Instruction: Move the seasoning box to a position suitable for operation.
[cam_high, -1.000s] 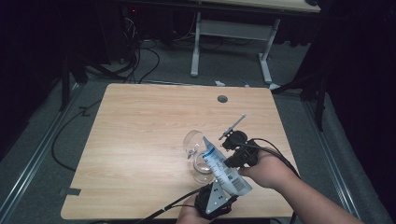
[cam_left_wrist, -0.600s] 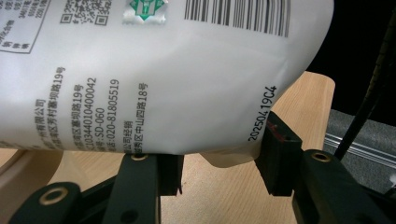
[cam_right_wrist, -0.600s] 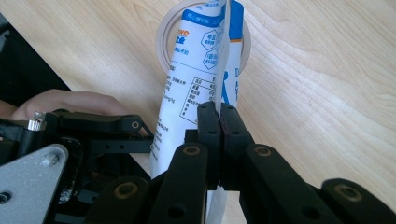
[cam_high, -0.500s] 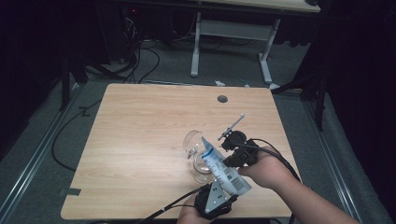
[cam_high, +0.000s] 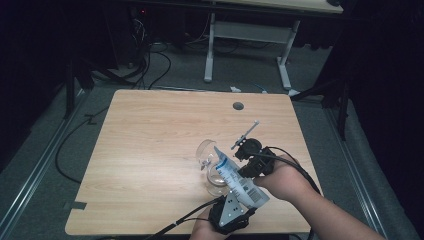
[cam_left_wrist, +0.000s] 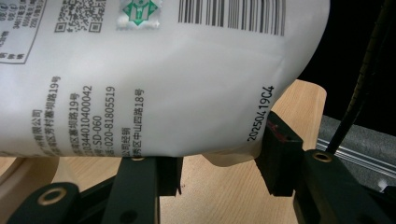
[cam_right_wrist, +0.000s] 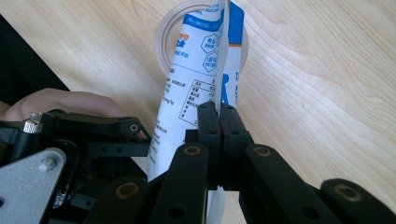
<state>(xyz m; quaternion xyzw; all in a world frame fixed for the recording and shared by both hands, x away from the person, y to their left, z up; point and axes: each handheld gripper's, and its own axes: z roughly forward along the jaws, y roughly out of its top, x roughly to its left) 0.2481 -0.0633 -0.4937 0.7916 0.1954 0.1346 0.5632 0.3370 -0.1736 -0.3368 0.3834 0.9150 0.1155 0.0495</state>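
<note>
I have the white and blue bag (cam_high: 239, 178) up in the air over the glass (cam_high: 212, 170), tipped so its top end points down at the glass mouth. The glass lies on its side on the counter (cam_high: 150, 145), near the front edge where my hands come in.

My right claw (cam_right_wrist: 219, 140) is squeezed tight together on a thin edge of the bag, on the side of the glass away from the dark hole (cam_high: 238, 106) in the counter. In the right gripper view I can see the bag rising from the jaws straight toward the round rim of the glass (cam_right_wrist: 161, 39).

My left claw (cam_left_wrist: 219, 163) sits at the fat bottom end of the bag, the part farthest from the glass. Its jaws stand partly apart with the bag between them. One jaw touches the bag's lower corner; I cannot tell if the other one presses on it, so I cannot tell if this claw really grips.

So the pick-up part looks done: the bag is off the counter and aimed at the glass. I cannot see if the top of the bag is cut open, and I see nothing coming out of it. I think what is left is to get the bag's stuff into the glass, and the glass may need to stand up first.
</note>
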